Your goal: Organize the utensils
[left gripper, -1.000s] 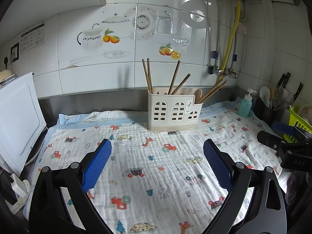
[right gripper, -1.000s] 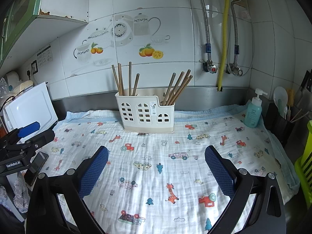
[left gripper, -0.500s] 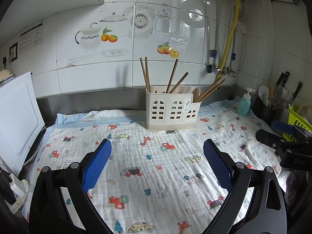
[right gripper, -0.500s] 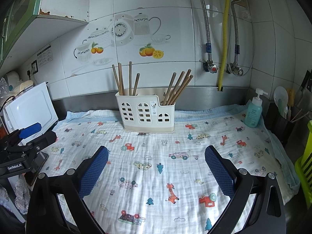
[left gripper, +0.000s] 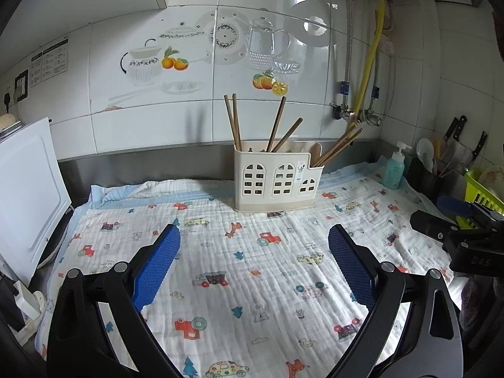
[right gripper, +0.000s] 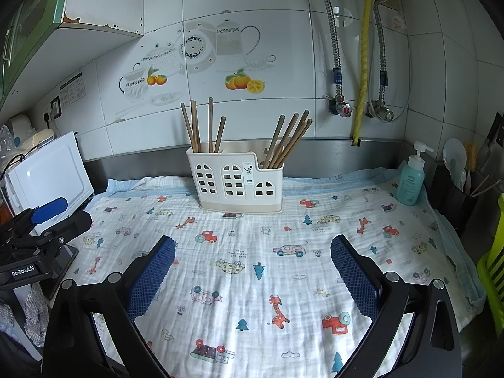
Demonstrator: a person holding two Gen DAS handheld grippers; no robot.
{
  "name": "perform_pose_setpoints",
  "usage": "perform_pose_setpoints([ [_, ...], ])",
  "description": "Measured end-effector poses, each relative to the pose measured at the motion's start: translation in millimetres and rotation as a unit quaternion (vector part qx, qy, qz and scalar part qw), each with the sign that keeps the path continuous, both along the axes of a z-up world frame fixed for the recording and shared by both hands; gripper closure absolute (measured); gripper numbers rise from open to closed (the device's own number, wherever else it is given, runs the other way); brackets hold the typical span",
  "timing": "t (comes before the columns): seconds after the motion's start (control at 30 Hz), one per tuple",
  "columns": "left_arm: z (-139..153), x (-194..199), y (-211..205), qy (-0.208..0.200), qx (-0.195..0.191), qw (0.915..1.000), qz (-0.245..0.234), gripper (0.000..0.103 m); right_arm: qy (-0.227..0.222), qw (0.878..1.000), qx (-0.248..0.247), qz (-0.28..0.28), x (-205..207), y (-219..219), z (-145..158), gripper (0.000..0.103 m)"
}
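Note:
A cream plastic utensil holder (left gripper: 277, 178) (right gripper: 234, 182) with arched cut-outs stands at the back of the counter on a cartoon-print cloth (left gripper: 245, 267) (right gripper: 252, 271). Brown wooden chopsticks (left gripper: 234, 121) (right gripper: 201, 126) lean in its tall left part, and more chopsticks (right gripper: 288, 140) (left gripper: 338, 146) lean in its low right part. My left gripper (left gripper: 253, 261) hangs open over the cloth, well short of the holder, with nothing between its blue pads. My right gripper (right gripper: 252, 269) is likewise open and holds nothing. Each gripper shows at the edge of the other's view.
A white board (left gripper: 28, 195) (right gripper: 47, 179) leans at the left. At the right stand a teal soap pump bottle (left gripper: 393, 170) (right gripper: 411, 179), a dark caddy with spoons and knives (left gripper: 431, 170), and a green basket (right gripper: 494, 267). Pipes and valves (right gripper: 343, 107) run down the tiled wall.
The left view has drifted slightly, so the holder sits a little further left in it. Both grippers stay open and the holder's contents are unchanged.

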State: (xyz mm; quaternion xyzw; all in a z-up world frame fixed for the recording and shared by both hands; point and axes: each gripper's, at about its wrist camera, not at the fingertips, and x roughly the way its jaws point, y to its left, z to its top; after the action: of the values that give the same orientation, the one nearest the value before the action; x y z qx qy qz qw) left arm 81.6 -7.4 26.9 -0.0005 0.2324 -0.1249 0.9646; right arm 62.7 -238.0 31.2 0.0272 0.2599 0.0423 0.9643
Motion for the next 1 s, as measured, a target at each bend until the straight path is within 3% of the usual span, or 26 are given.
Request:
perform_pose_setpoints([
  [1.0,-5.4,4.0,1.6,0.02,0.001,0.9998,0.0,0.009,0.001,1.0,0.001,0.001,0.1,0.7,-1.8,0.007],
])
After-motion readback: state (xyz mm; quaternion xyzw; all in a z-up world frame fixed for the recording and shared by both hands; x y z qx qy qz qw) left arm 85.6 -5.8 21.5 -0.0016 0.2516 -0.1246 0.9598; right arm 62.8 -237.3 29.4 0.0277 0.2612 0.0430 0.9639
